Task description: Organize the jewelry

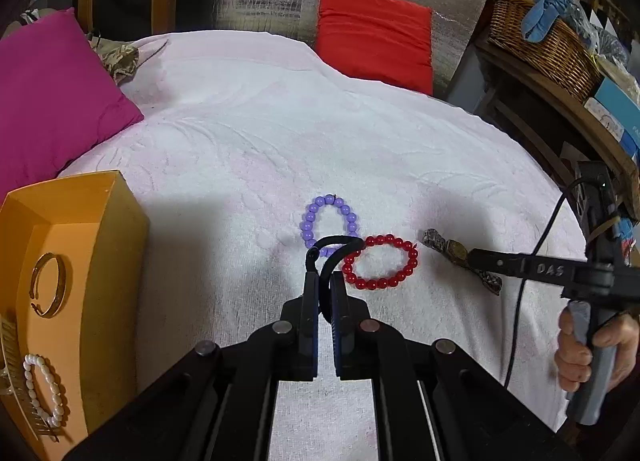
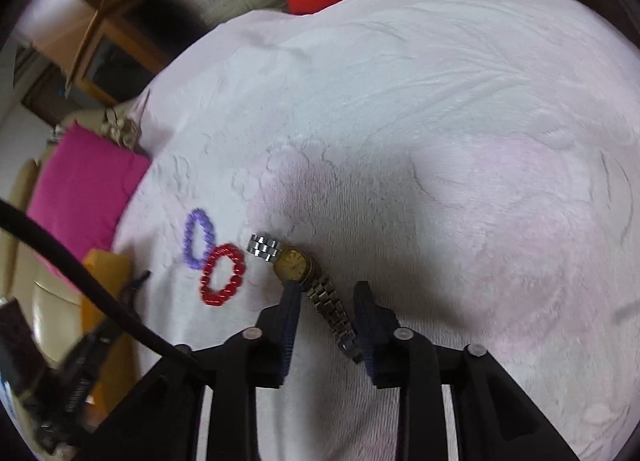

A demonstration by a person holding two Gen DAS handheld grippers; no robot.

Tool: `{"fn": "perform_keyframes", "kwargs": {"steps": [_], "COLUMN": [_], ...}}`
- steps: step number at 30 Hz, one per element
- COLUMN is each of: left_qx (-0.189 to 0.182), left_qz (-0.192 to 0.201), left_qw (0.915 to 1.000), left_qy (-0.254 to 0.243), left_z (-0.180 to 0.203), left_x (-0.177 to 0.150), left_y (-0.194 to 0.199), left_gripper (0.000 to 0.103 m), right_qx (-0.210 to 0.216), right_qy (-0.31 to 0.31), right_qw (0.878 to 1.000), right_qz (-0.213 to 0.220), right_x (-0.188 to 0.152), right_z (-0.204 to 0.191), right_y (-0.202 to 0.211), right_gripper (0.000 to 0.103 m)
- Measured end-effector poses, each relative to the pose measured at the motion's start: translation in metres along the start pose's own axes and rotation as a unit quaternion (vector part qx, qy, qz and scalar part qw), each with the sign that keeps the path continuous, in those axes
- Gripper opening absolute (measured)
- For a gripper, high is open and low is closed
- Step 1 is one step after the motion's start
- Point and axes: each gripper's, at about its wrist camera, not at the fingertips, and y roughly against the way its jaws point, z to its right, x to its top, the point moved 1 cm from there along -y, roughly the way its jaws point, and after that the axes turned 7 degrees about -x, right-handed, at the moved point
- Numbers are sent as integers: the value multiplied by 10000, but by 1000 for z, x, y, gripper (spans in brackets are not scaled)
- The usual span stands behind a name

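Note:
My left gripper (image 1: 324, 281) is shut on a black elastic band (image 1: 336, 246), whose loop reaches over the near edge of a purple bead bracelet (image 1: 329, 221). A red bead bracelet (image 1: 380, 267) lies touching it on the white towel (image 1: 280, 141). To the right lies a gold-faced watch (image 2: 294, 261) with a steel strap. My right gripper (image 2: 326, 293) stands open over it, the strap running slantwise between the two fingers. The same gripper (image 1: 480, 259) shows in the left wrist view, its tip at the watch (image 1: 456, 251).
An orange box (image 1: 120, 221) at the left holds a gold bangle (image 1: 48, 285), a pearl bracelet (image 1: 44, 389) and a gold comb (image 1: 16, 381). A pink cushion (image 1: 52, 93), a red cushion (image 1: 376, 33) and a wicker basket (image 1: 540, 41) ring the bed. A hand (image 1: 580, 349) grips the right handle.

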Motion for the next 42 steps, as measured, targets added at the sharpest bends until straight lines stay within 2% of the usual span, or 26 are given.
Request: {"fn": "perform_keyframes", "kwargs": {"steps": [2,7,11,14,16,20,22,24,28,33,37,42], "left_qx": [5,-8,-24,-7,-6,33,19,30,19,19,22,47], "left_qz": [7,22,3,-18,-10,60,66,92,129,136,160,253], "left_qw": [10000,10000,10000,10000,10000,10000,10000,9999,9999,9999,9999,9996], "left_qy": [13,14,27,-15,-9,45,58,35,43,51,45,96], "left_z": [-1,0,2,4,4,0,-1,0,-1,0,1,2], "left_x": [0,1,0,-1,-1,1,2,2,3,3,3,5], "left_y": [1,2,0,-1,0,4,5,6,10,11,12,17], "left_gripper": [5,5,6,6,6,6,5,5,5,5,5,5], "right_qx": [-157,-548,-1081,-1467,-1542,-1452,-1190,-746,179,936,1337,1775], "right_qy": [280,754,1301,1669,1769,1598,1363,971,199,-406,-670,-829], "right_qw": [9994,9950,9828,9705,9668,9714,9795,9895,9981,9944,9887,9806], "right_qz": [136,366,738,930,1011,986,885,761,546,277,67,12], "right_x": [-1,-6,-11,-16,-16,-12,-10,-4,4,6,4,0], "right_z": [-8,-26,-45,-57,-61,-56,-48,-37,-13,3,1,2], "right_y": [-2,-6,-14,-16,-15,-10,-4,1,12,15,13,20], "right_gripper": [39,43,43,38,30,28,28,28,28,28,28,28]}}
